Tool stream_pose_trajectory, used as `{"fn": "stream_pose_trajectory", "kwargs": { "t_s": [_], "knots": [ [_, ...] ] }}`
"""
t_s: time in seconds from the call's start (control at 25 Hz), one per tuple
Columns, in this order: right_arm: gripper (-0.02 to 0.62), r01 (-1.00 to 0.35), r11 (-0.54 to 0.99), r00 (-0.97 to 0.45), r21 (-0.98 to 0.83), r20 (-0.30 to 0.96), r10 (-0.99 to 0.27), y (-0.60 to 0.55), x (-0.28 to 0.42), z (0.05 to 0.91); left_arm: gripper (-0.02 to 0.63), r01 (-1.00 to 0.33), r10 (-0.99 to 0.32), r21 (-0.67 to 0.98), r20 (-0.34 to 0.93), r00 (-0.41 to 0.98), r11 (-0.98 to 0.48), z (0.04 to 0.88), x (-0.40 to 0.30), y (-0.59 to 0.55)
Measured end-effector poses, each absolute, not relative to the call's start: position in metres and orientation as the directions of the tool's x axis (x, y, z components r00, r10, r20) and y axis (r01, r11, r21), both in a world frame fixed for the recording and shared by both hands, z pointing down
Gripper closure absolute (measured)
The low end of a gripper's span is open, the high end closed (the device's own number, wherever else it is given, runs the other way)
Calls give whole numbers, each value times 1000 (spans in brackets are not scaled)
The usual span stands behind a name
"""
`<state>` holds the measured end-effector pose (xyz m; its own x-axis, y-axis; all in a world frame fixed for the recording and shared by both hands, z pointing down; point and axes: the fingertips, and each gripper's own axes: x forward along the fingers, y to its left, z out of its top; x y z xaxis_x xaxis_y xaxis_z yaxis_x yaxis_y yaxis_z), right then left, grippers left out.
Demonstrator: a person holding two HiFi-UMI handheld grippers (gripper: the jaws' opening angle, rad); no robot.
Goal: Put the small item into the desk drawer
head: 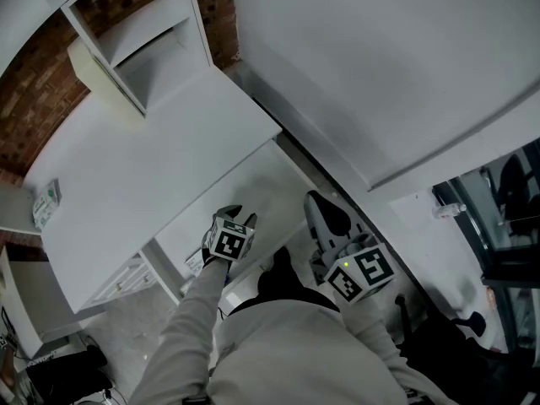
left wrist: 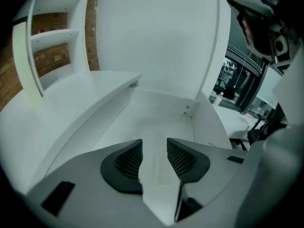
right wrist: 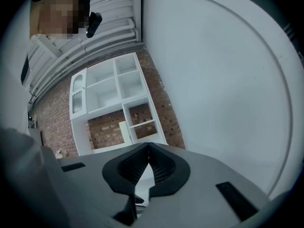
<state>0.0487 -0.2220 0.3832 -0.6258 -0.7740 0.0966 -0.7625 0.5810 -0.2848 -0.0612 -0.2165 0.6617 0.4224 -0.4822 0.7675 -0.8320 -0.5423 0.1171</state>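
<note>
The desk drawer (head: 257,184) stands pulled out under the white desk top (head: 143,167). My left gripper (head: 239,218) hovers inside it, jaws open. In the left gripper view, a small flat white item (left wrist: 160,169) lies on the drawer floor (left wrist: 156,113), in the gap of the left gripper (left wrist: 154,146), and the pads are clear of it. I cannot pick the item out in the head view. My right gripper (head: 327,213) is held to the right of the drawer, pointing up. In its own view the right gripper (right wrist: 148,148) is shut, with nothing between the tips.
A white shelf unit (head: 135,40) stands at the back of the desk against a brick wall. A small box (head: 46,202) lies at the desk's left end. Lower drawers (head: 126,278) sit left of my arm. A white wall panel (head: 380,66) runs along the right.
</note>
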Motion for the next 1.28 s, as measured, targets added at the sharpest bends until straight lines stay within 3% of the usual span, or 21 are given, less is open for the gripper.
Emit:
{"fn": "stream_pose_trajectory", "kwargs": {
  "t_s": [0.6, 1.28],
  "knots": [
    [568, -737, 616, -658, -279, 89, -748, -213, 25, 378, 500, -901, -788, 48, 467, 401, -431, 510, -102, -234],
    [568, -719, 645, -680, -261, 70, -730, -203, 13, 370, 549, -945, -909, 56, 260, 325, -321, 426, -132, -205]
  ]
}}
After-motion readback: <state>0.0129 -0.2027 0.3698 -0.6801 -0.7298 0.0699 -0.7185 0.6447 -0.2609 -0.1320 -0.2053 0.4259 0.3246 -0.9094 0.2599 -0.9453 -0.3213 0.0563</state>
